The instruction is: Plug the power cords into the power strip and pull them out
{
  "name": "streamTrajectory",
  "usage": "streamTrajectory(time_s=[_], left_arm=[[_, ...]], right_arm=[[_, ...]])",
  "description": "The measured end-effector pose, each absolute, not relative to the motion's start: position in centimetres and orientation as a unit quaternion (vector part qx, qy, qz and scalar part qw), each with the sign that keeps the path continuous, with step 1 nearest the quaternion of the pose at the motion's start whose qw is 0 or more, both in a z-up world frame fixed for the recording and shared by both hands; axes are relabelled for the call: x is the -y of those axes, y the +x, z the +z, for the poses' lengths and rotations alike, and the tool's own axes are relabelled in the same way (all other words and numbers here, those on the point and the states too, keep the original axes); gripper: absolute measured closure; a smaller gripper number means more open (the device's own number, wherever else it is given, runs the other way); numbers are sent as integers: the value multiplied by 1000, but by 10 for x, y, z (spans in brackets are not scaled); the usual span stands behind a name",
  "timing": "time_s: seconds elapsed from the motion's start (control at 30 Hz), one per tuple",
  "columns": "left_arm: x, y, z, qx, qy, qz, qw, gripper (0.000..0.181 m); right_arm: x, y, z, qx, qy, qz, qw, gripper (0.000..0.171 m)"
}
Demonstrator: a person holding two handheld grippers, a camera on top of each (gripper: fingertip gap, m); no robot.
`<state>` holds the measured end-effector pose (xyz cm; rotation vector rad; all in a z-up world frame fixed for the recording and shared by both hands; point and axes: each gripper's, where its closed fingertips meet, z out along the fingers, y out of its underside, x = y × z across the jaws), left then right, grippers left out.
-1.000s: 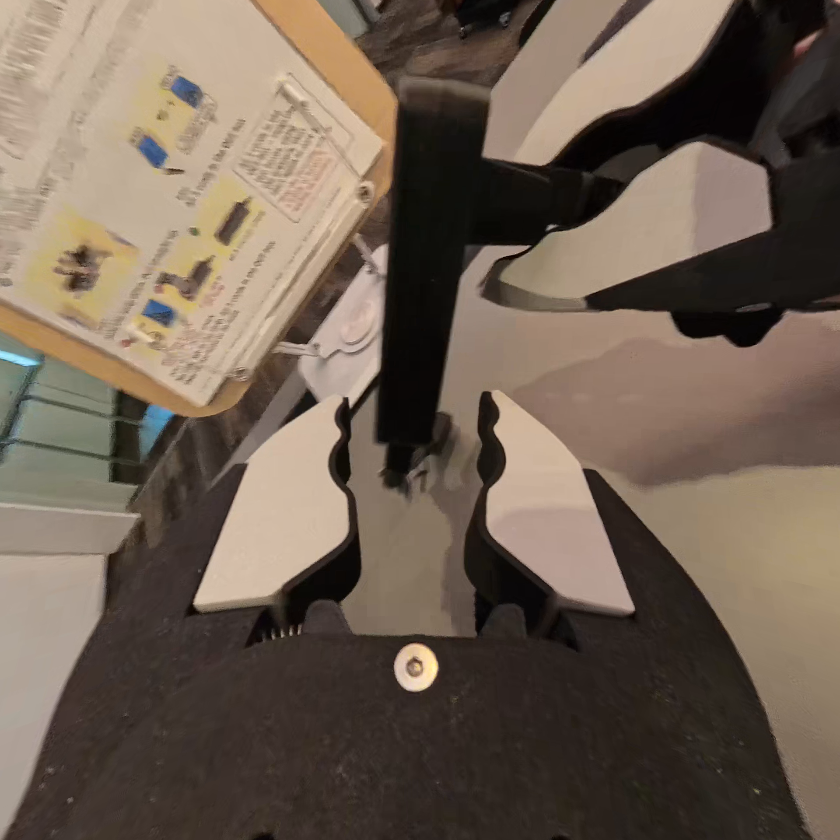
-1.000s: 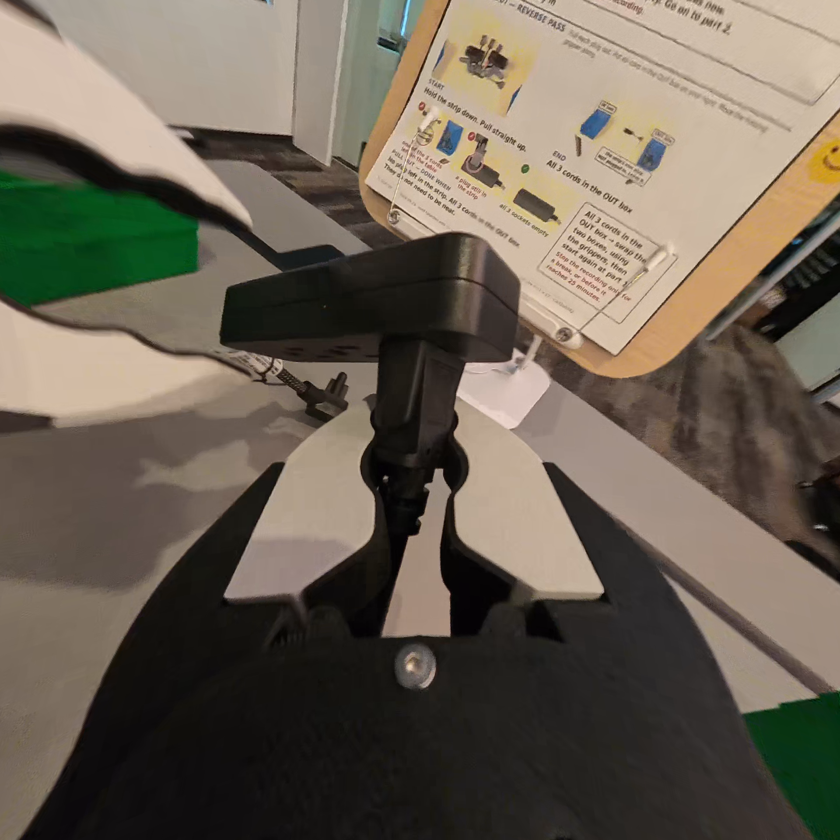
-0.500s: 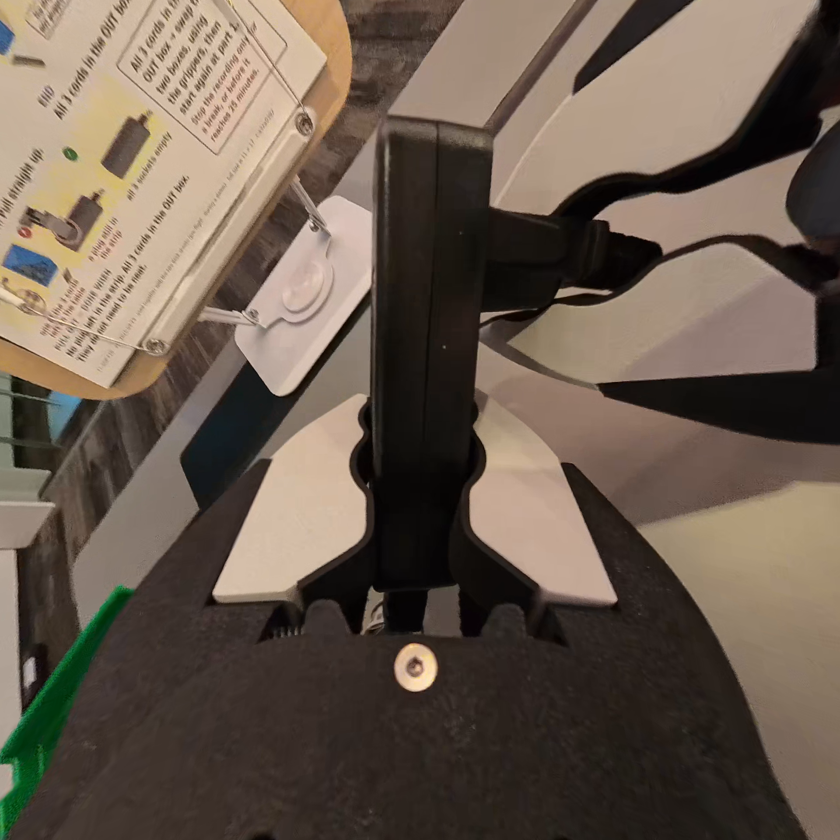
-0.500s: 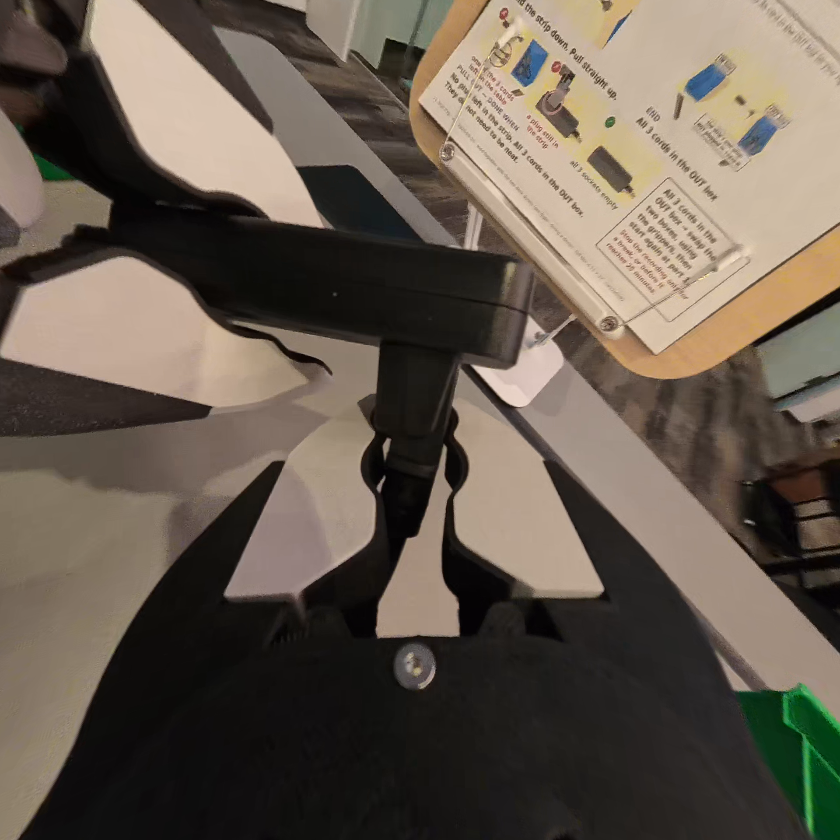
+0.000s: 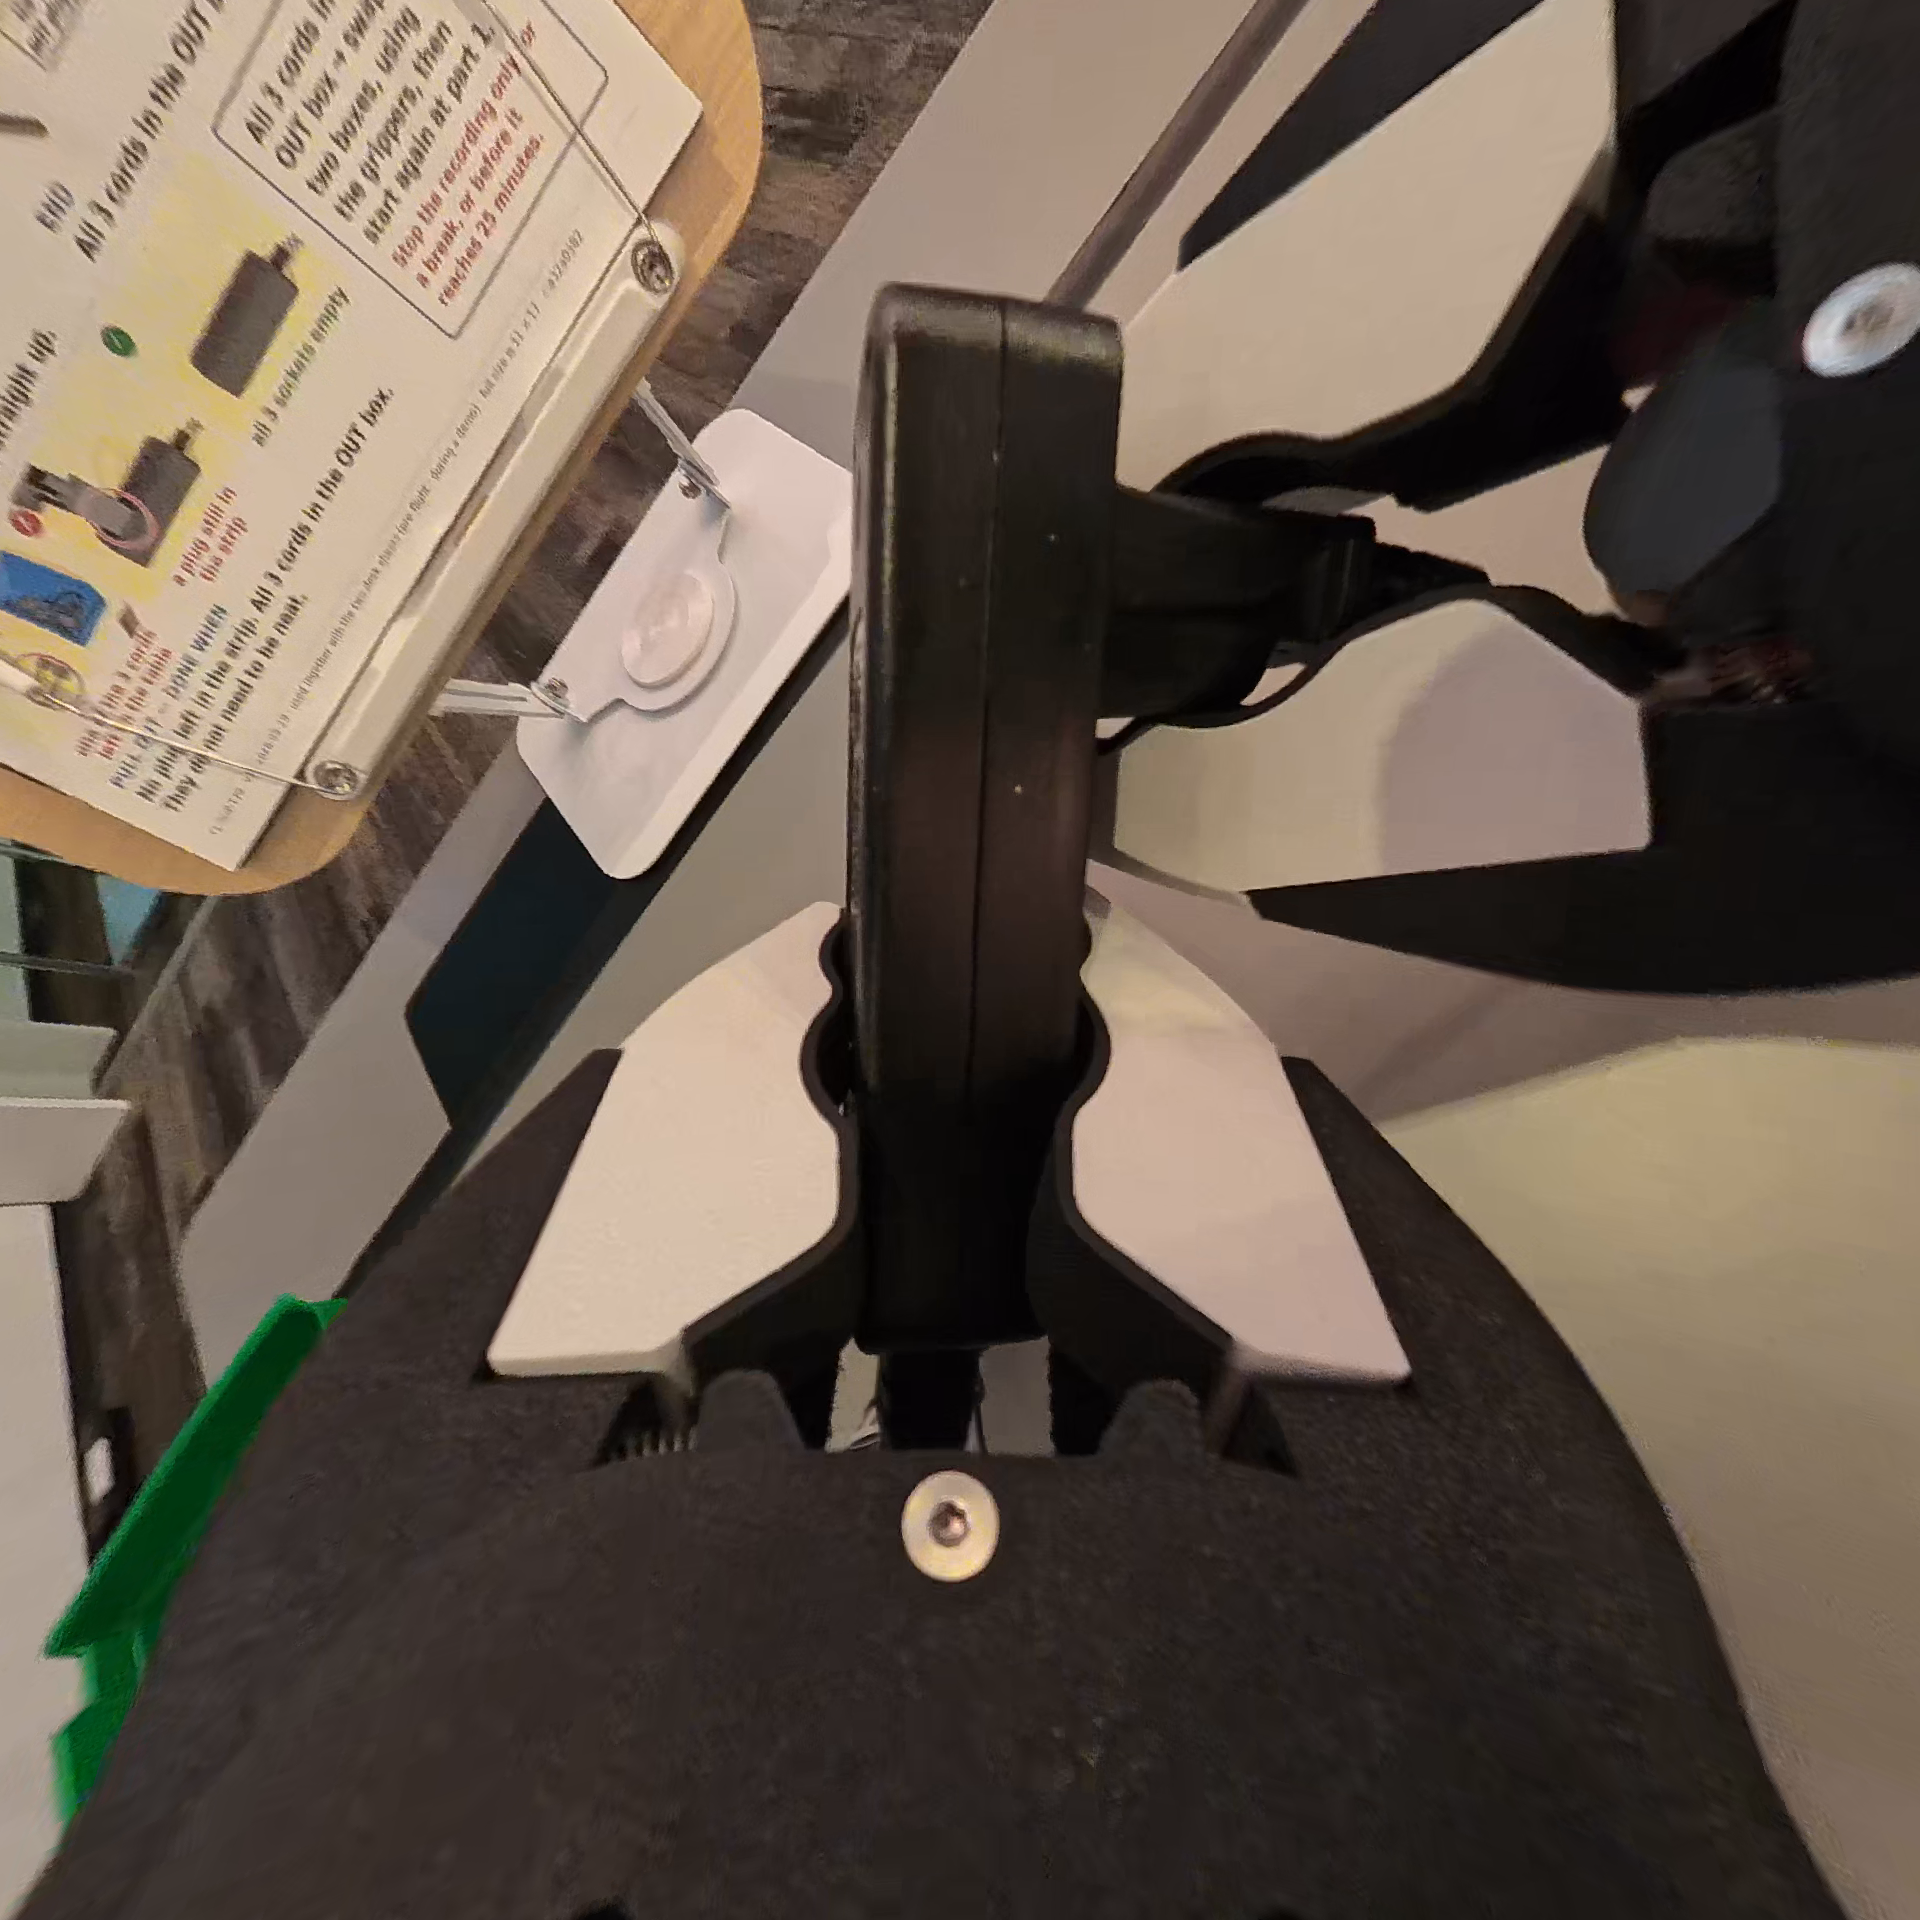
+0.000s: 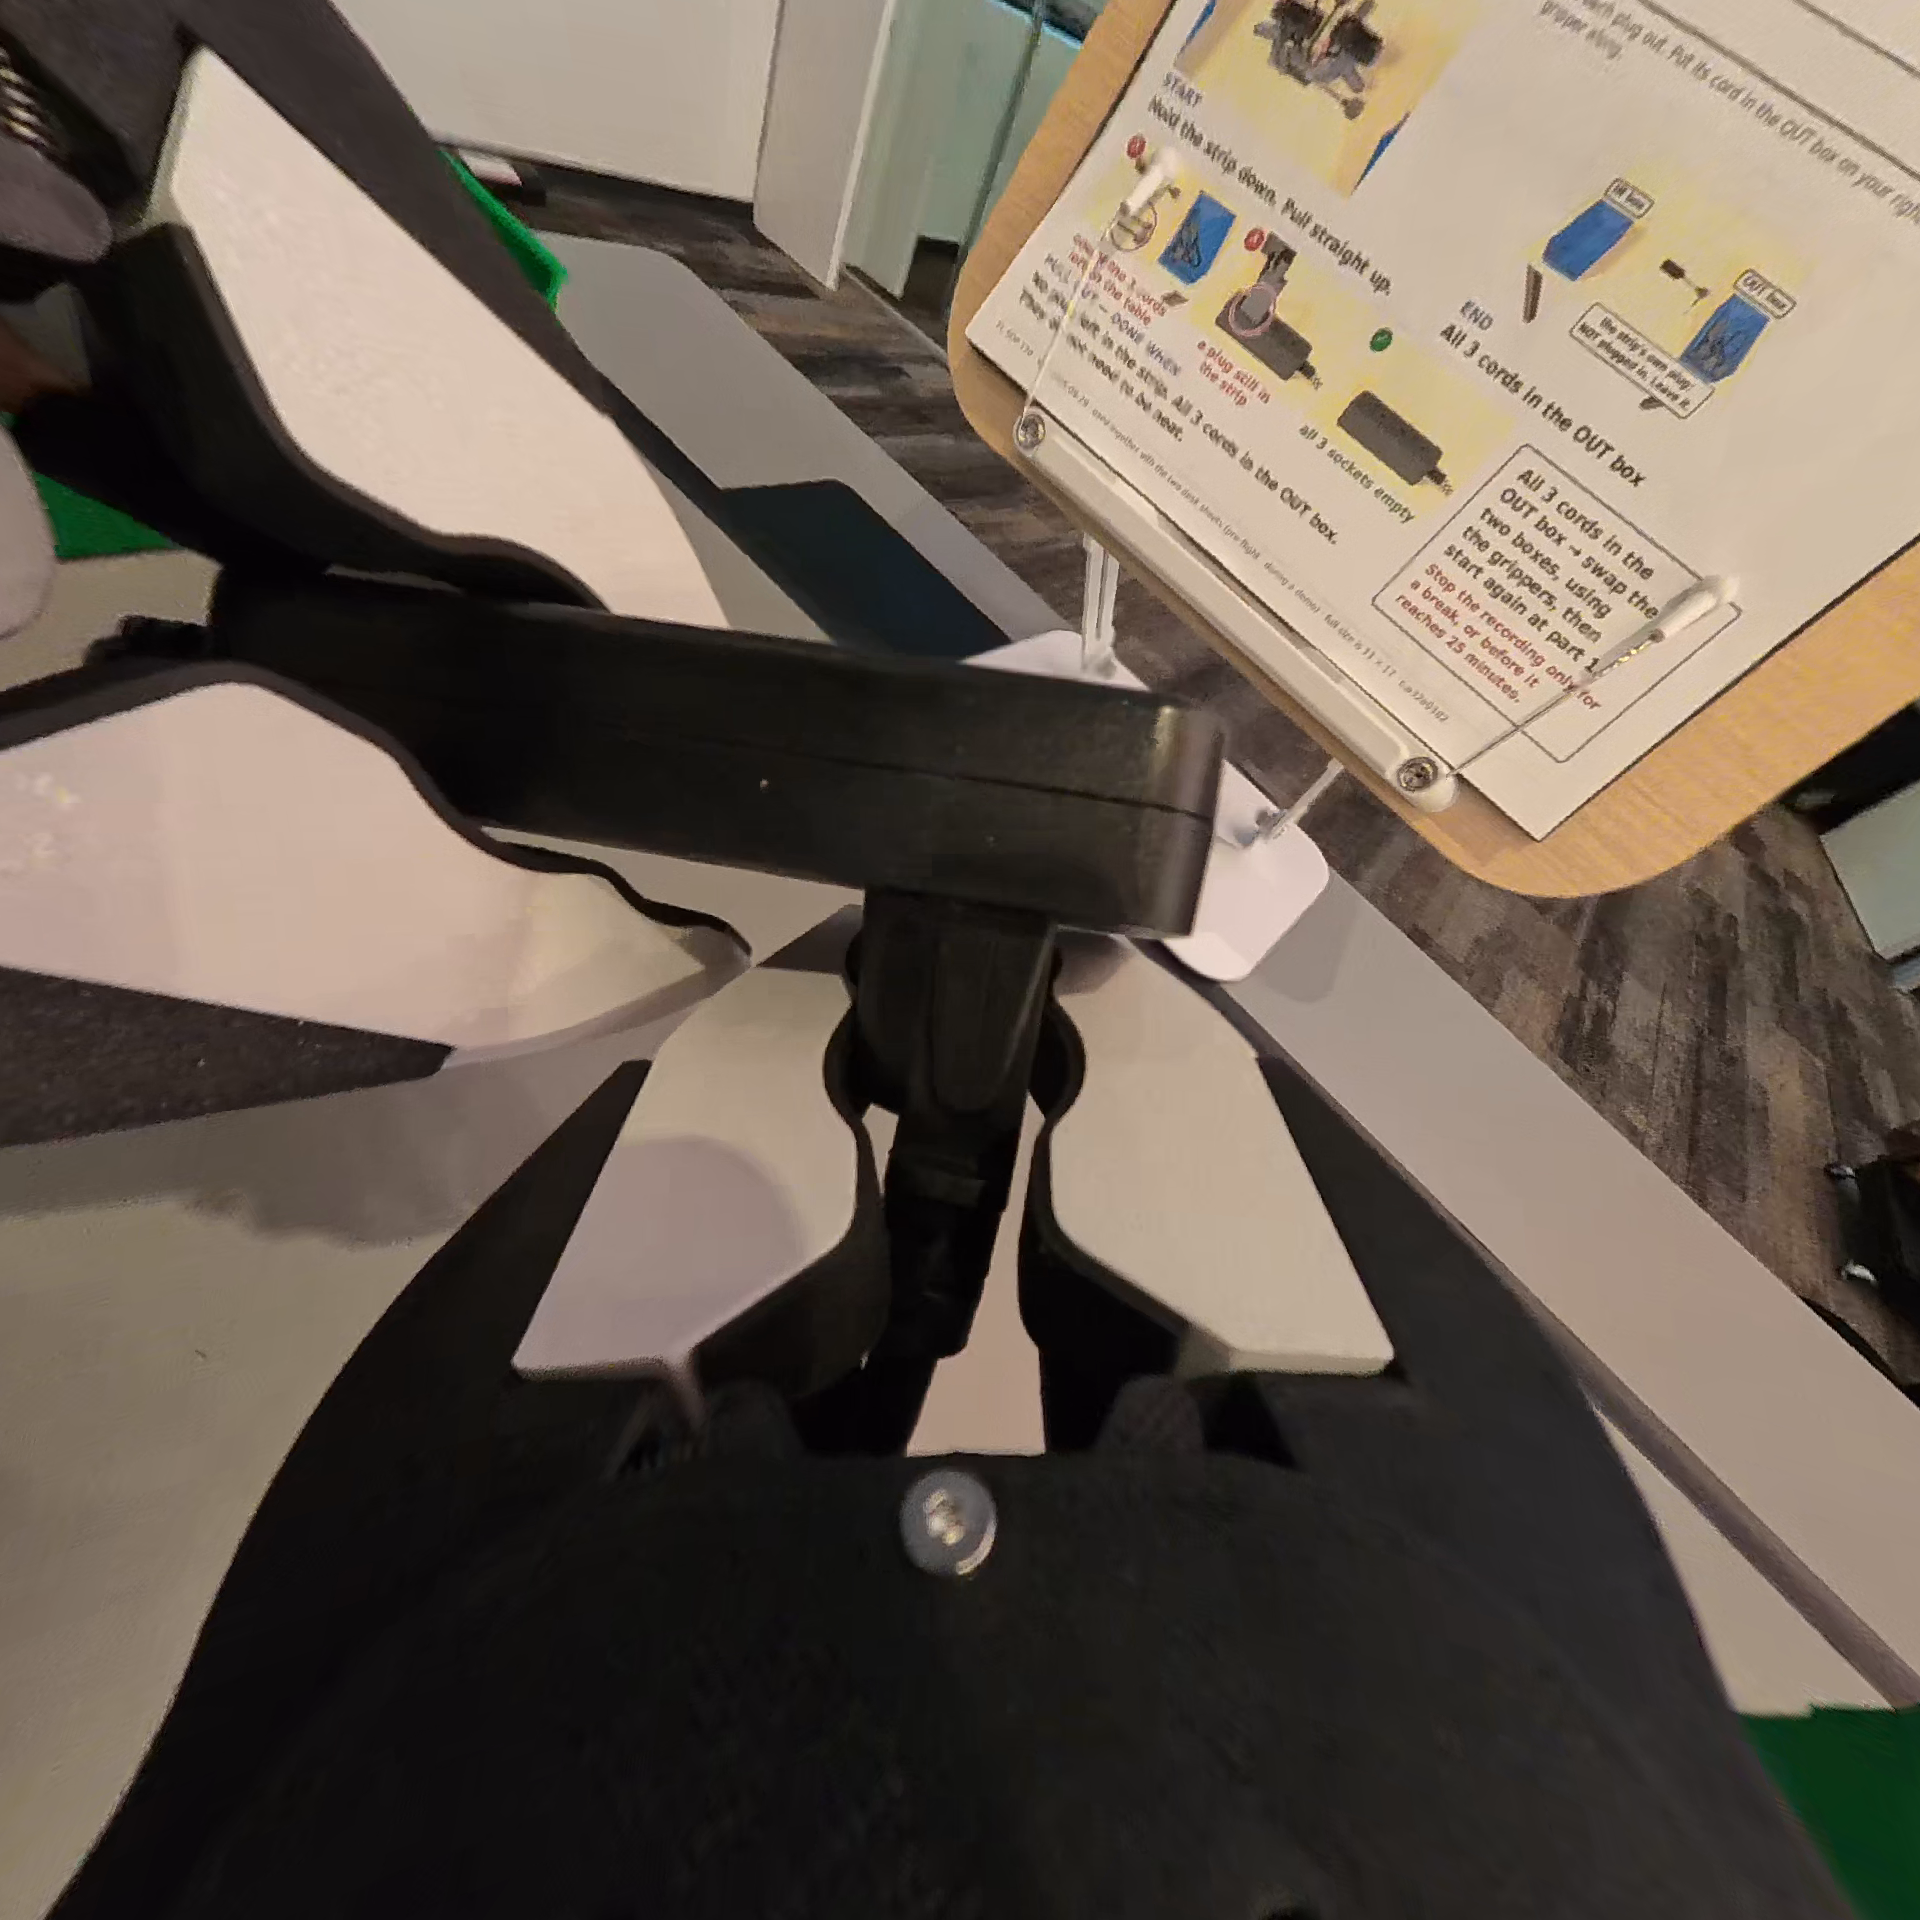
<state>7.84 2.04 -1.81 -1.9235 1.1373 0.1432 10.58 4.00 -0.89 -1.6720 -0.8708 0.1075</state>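
The black power strip [image 5: 982, 727] stands on edge, clamped between the fingers of my left gripper [image 5: 956, 997], above the pale table [image 5: 1662, 1247]. A black plug [image 5: 1226, 597] sits in its right face. My right gripper [image 5: 1558, 623] comes in from the right and holds that plug. In the right wrist view the strip [image 6: 831, 769] lies across the frame, the plug [image 6: 951, 997] enters its underside, and my right gripper [image 6: 951, 1049] is shut on the plug, its cord running back between the fingers. The left gripper [image 6: 312, 623] grips the strip's left end.
An instruction sheet on a wooden board [image 5: 343, 395] stands on a white base [image 5: 686, 644] at the table's far edge; it also shows in the right wrist view [image 6: 1507, 416]. Green bins show at the left [image 5: 156, 1538] and lower right [image 6: 1849, 1808]. Dark carpet lies beyond the table. Both grippers' tips are close together, under 4 cm apart.
My left gripper has closed on the power strip; a second ago its fingers stood open around the strip's lower end. The right gripper stays shut on the plug.
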Motion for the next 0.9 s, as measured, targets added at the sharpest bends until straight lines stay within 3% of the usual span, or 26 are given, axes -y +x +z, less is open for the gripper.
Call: streamTrajectory(time_s=[0.67,0.9], left_arm=[[-20,80,-18,-531,-713,80,450,148],[-30,88,-19,-455,-751,12,478,146]], right_arm=[[-28,108,-18,470,-681,65,558,142],[-44,112,-13,405,-677,9,614,144]])
